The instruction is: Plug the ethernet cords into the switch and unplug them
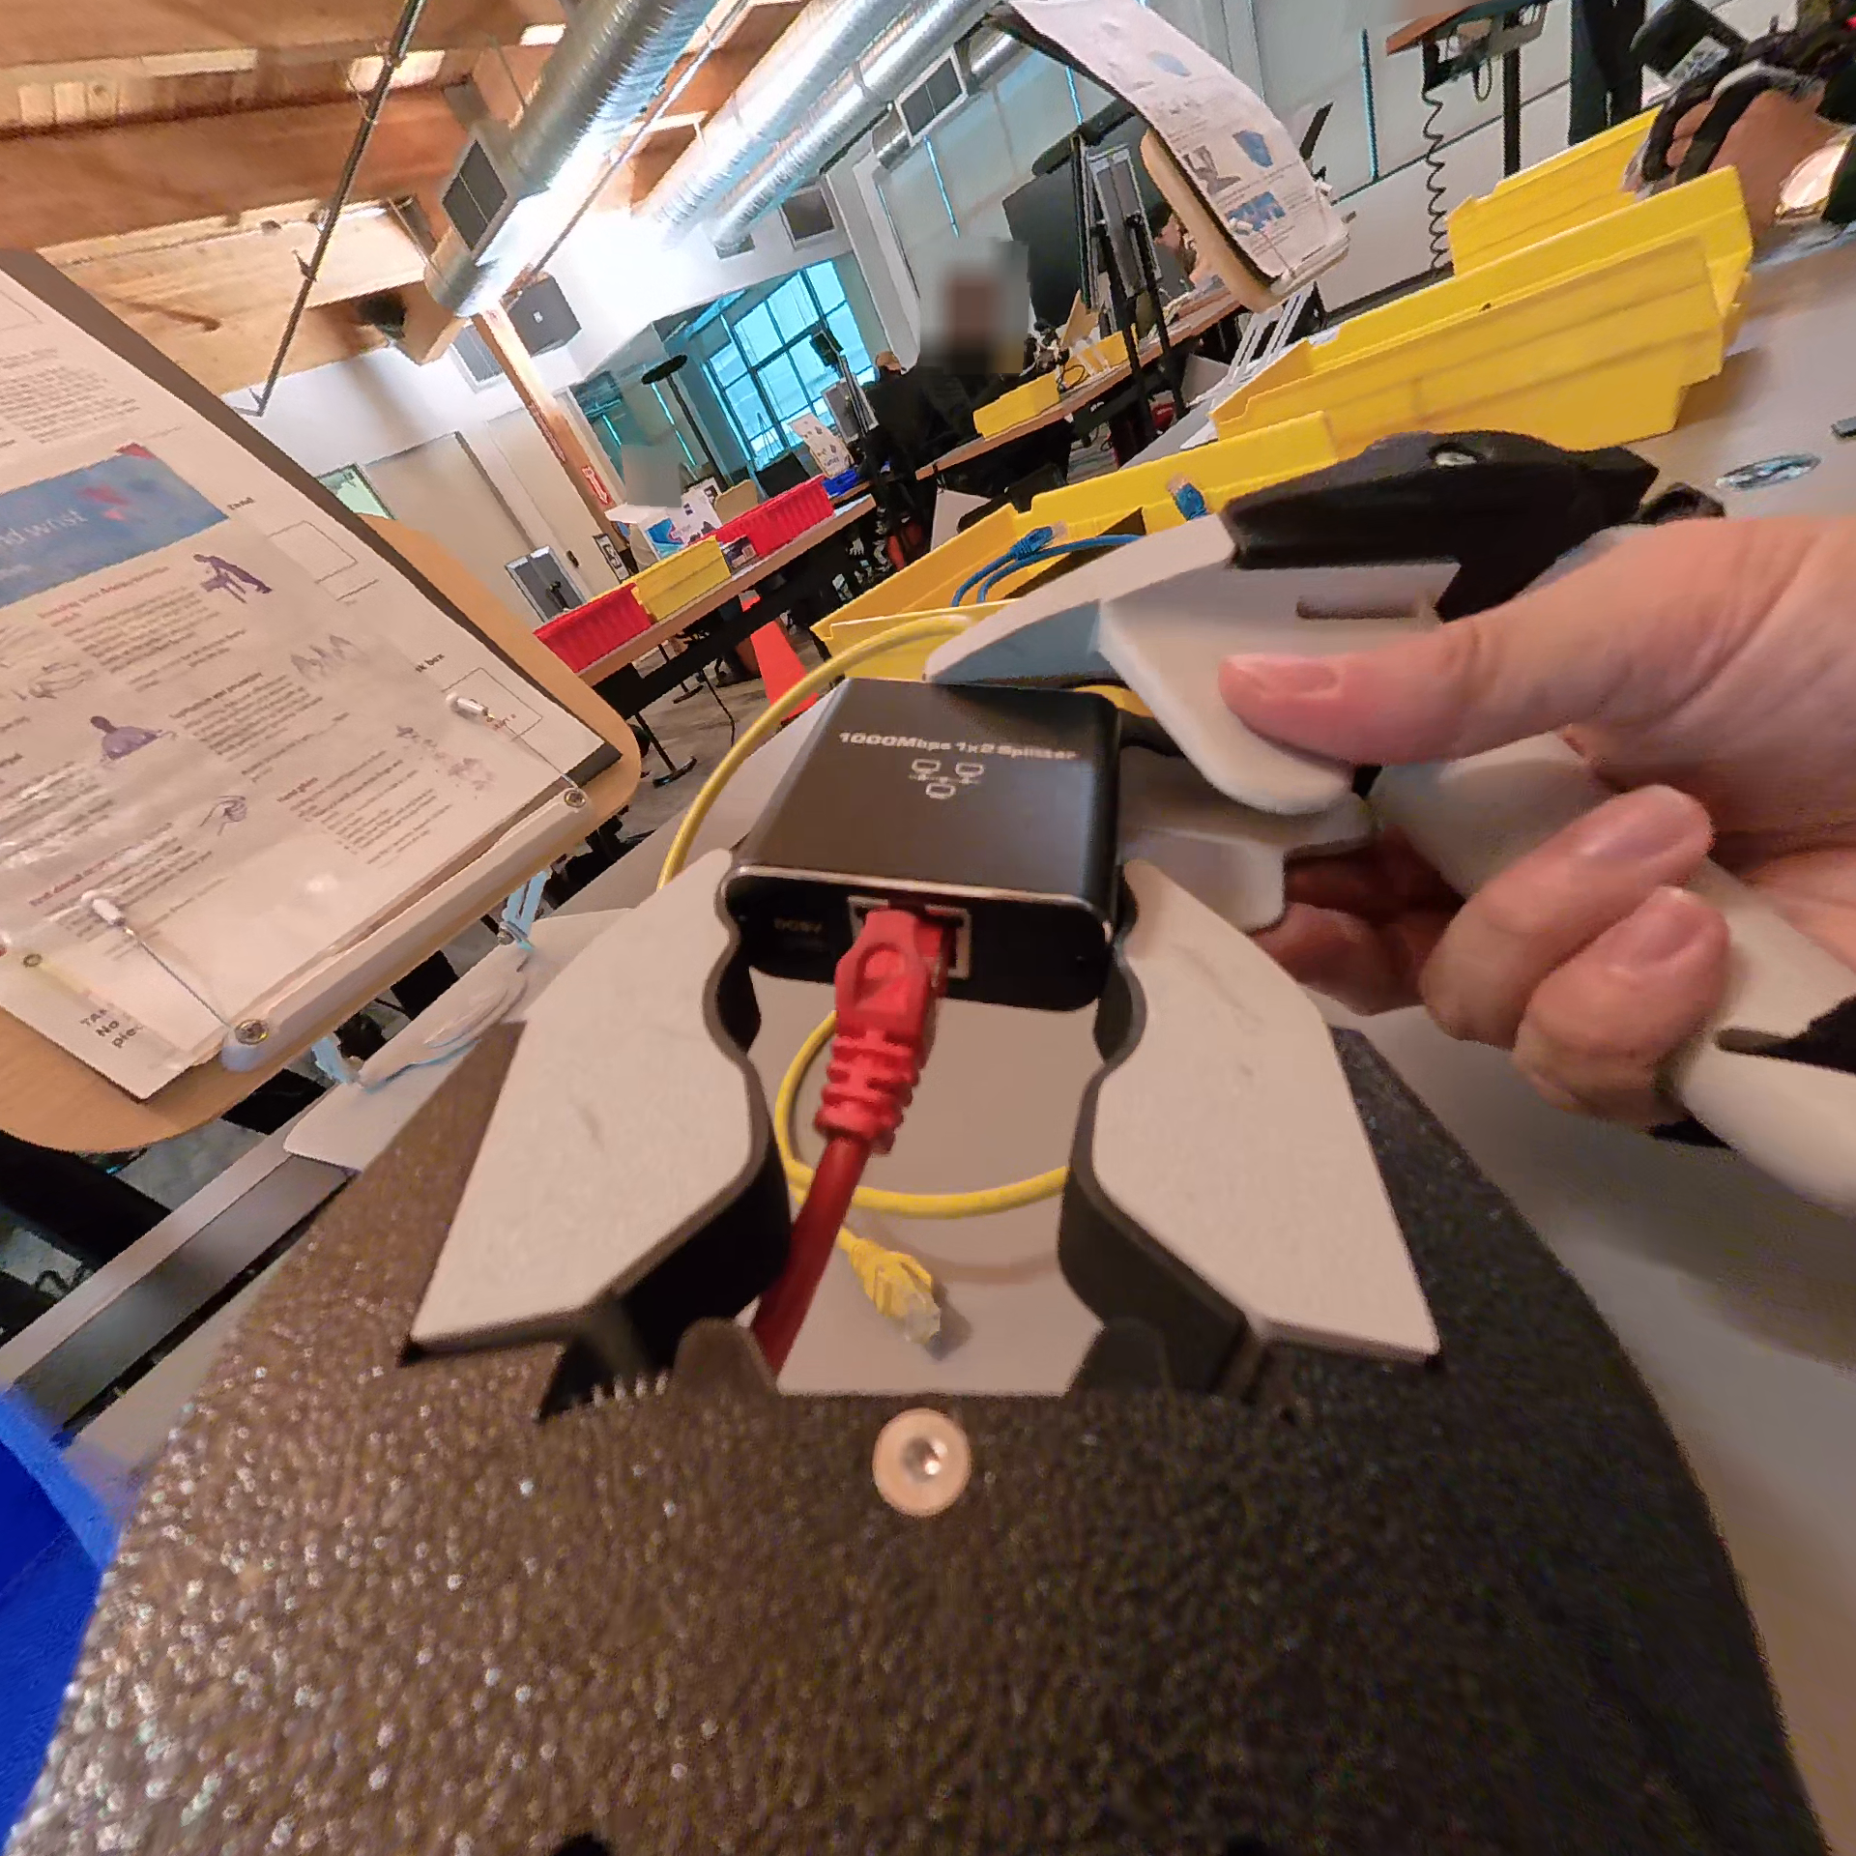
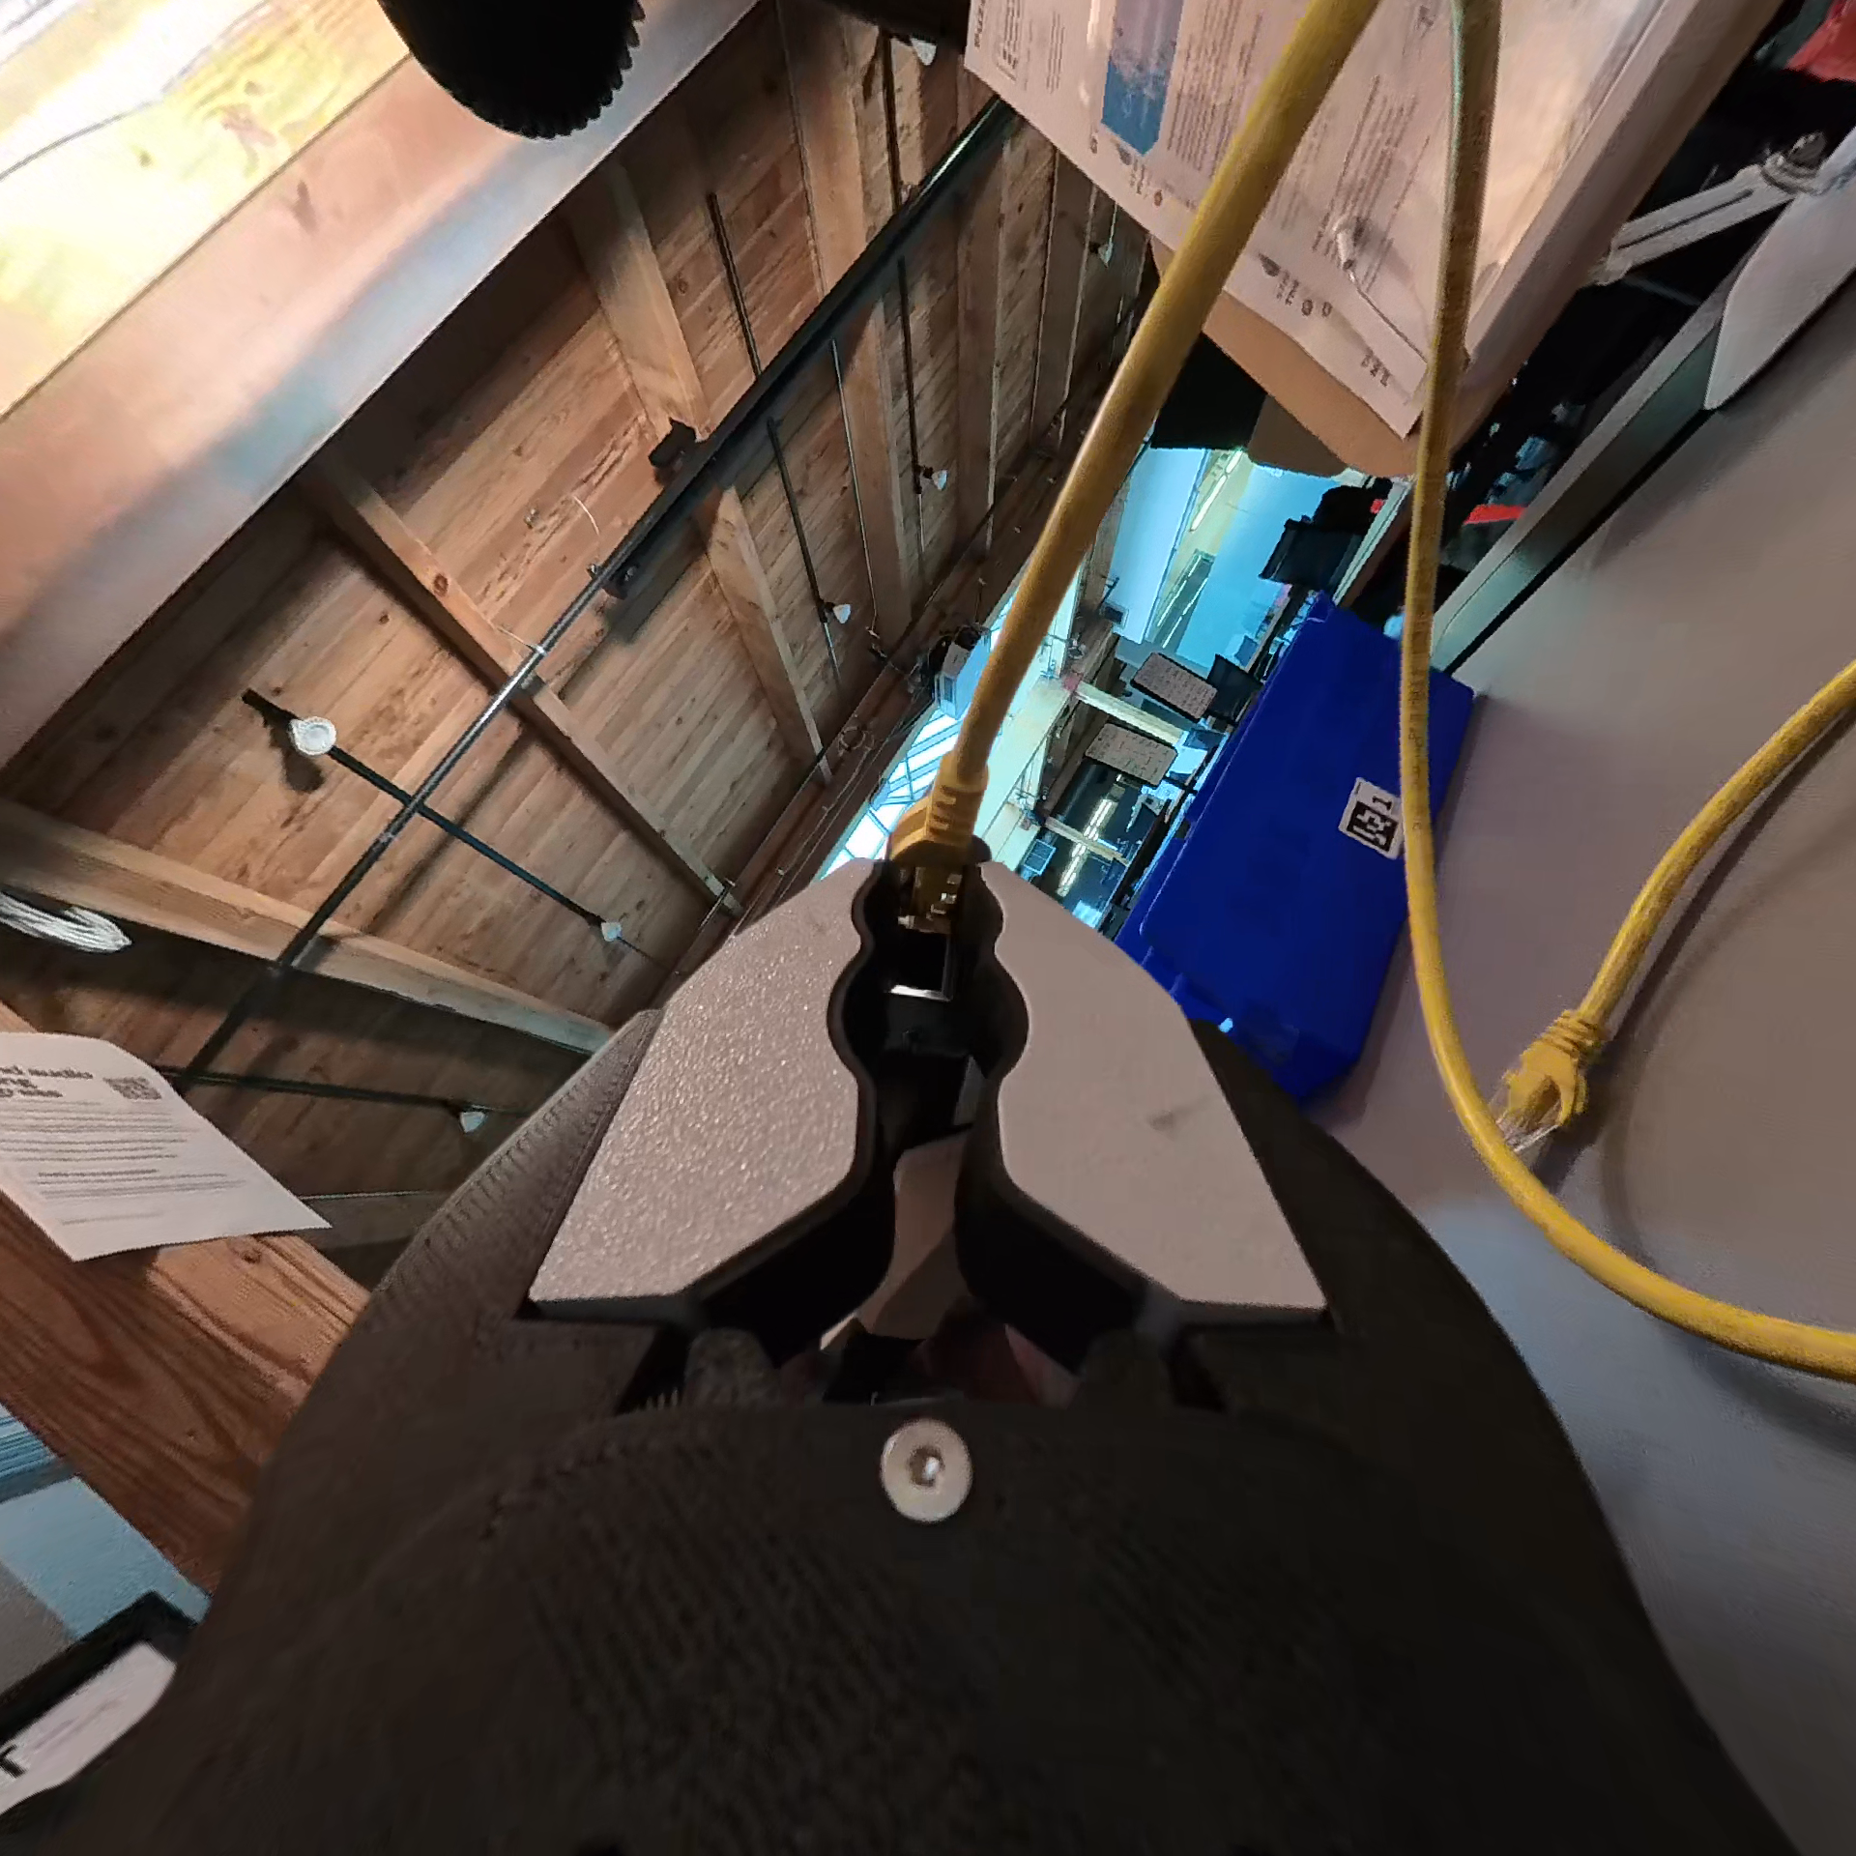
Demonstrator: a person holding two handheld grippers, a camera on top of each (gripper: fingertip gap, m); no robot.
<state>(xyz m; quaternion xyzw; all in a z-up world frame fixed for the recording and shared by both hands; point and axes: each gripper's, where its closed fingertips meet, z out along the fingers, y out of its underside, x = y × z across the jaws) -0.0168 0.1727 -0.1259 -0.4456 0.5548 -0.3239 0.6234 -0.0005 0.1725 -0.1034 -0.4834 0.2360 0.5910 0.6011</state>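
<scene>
Between the left gripper's (image 1: 924, 929) grey fingers (image 1: 623, 1085) sits the small black metal switch box (image 1: 954, 803), clamped by its sides, lifted off the grey surface (image 1: 1788, 402). Red ethernet cord (image 1: 874, 1045) plugged into its near port. Right gripper (image 2: 929, 894), held by a hand (image 1: 1567, 803), meets the switch's far end; its fingers (image 2: 743, 1085) narrow, pinching a yellow ethernet cord's plug (image 2: 939, 834). That cord's other yellow plug (image 2: 1542, 1090) lies loose on the surface.

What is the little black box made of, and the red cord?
The black box looks like smooth metal, maybe plastic: soft sheen, rounded edges. The red cord looks like rubbery plastic: glossy, with a ribbed, moulded plug end.
</scene>
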